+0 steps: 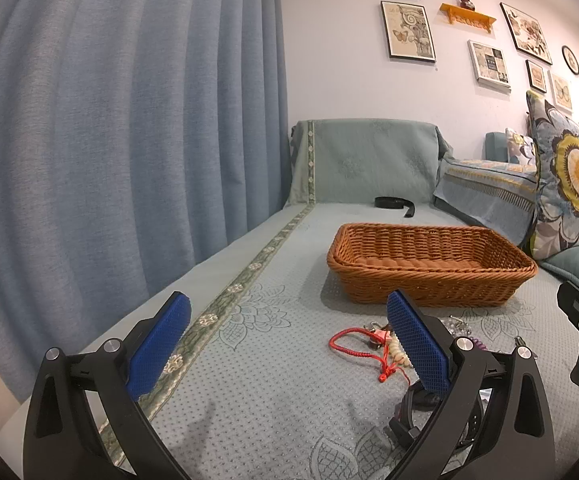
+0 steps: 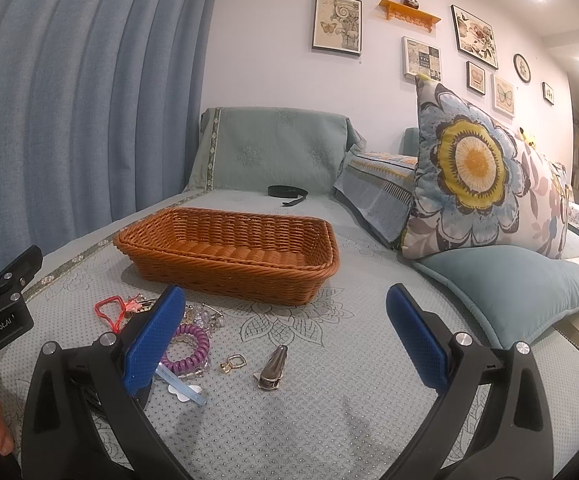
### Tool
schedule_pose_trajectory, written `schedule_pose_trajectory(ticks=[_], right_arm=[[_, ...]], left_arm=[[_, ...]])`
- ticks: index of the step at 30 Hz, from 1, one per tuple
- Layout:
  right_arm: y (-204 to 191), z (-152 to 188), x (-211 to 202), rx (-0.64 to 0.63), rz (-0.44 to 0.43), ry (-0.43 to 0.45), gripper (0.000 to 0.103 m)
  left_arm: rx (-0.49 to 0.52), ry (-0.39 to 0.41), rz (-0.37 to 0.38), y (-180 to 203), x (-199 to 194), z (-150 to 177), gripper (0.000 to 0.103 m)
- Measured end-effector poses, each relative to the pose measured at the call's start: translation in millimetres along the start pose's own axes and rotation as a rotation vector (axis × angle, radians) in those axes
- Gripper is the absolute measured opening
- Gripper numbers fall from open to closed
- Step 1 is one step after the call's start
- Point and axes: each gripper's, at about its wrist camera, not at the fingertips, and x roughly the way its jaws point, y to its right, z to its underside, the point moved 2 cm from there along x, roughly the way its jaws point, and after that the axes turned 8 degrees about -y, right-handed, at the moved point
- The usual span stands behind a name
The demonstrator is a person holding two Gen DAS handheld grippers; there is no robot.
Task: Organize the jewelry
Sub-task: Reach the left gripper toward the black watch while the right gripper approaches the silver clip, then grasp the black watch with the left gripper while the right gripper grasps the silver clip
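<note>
Sofa seat (image 2: 329, 400) under a teal patterned cover; wicker basket (image 2: 229, 258) at mid-distance, appears empty. Jewelry loose on the cover in a cluster just near of the basket, none inside yet.

Right gripper (image 2: 285, 344) low over the seat, fingers (image 2: 149, 344) spread wide, nothing between them. Between and just left of them: purple coil bracelet (image 2: 193, 350), small gold clasp (image 2: 235, 361), metal hair clip (image 2: 273, 368), a pale blue strip (image 2: 183, 392) nearest. Red cord bracelet (image 2: 109, 312) and clear beaded pieces (image 2: 205, 316) farther left, close to the basket's near wall.

Left gripper (image 1: 289, 344) also low, fingers (image 1: 161, 344) wide apart and empty. Red cord bracelet (image 1: 357, 346) just left of its right finger; the rest of the pile mostly hidden behind that finger. Dark strap, perhaps a watch (image 1: 413, 404), partly visible beneath.

Judged step: the start, picking a first piece. Next move likely calls for lowering the right gripper over the hair clip or coil bracelet, closing on a single item, lifting it into the basket. Flat small pieces on soft fabric: expect slips or pinched cloth.

Black belt (image 2: 287, 192) at the far end, well apart.
</note>
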Motion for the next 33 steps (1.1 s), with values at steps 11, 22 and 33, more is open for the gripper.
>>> schedule_pose_trajectory(ticks=[11,22,33], right_arm=[[1,-3,10,-0.001,0.003,-0.052,0.095],[5,-1,41,-0.052,-0.108,-0.321,0.059],[18,28,84,0.024,-0.188,-0.592,0.052]], left_arm=[[-0.059,-0.104,0.092,-19,17,-4,0.095],[-0.001,-0.467,0.454,2,53,20,0.076],[0.08,-0.674,0.489,20,61,36,0.043]])
